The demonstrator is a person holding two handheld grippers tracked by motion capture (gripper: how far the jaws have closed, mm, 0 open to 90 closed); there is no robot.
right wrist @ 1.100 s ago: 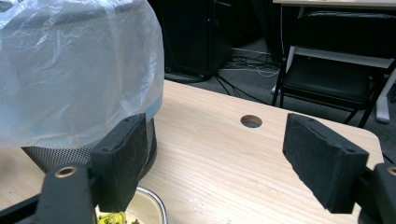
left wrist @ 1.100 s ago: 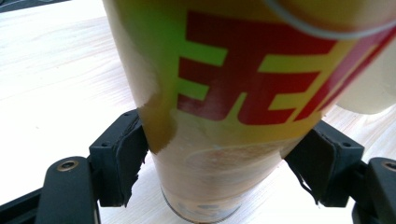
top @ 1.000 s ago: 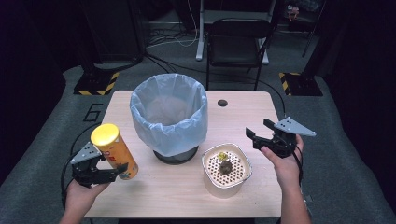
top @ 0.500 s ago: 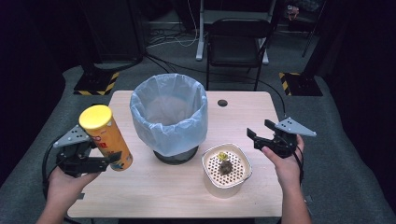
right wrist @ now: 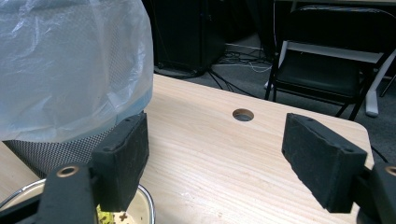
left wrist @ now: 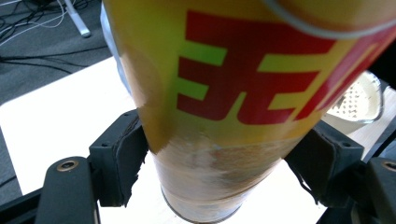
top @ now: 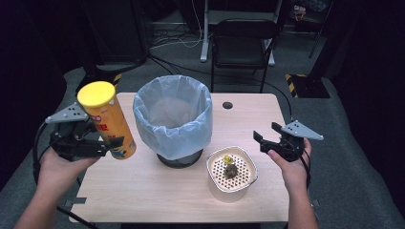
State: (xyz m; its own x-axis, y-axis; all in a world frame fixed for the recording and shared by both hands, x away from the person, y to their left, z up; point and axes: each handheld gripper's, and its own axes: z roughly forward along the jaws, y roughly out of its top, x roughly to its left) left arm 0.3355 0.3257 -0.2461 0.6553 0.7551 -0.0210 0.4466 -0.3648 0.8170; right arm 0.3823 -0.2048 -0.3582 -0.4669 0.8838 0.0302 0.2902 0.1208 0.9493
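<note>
A tall yellow chip can (top: 106, 119) with a yellow lid and red lettering is held tilted above the table's left side. My left gripper (top: 109, 144) is shut on its lower part. In the left gripper view the can (left wrist: 224, 93) stands between both black pads, and my left gripper (left wrist: 219, 172) presses it from either side. My right gripper (top: 267, 136) hovers open over the table's right edge with nothing in it. In its own view the right gripper (right wrist: 229, 154) has its jaws wide apart over bare wood.
A mesh bin lined with a pale blue bag (top: 173, 119) stands mid-table. In front of it to the right, a white strainer bowl (top: 216, 183) holds food scraps. A cable hole (top: 227, 105) lies at the back right. A black chair (top: 243, 43) stands beyond the table.
My left gripper has lifted the chip can higher and slightly left, off the table. The right gripper has stayed in place, open.
</note>
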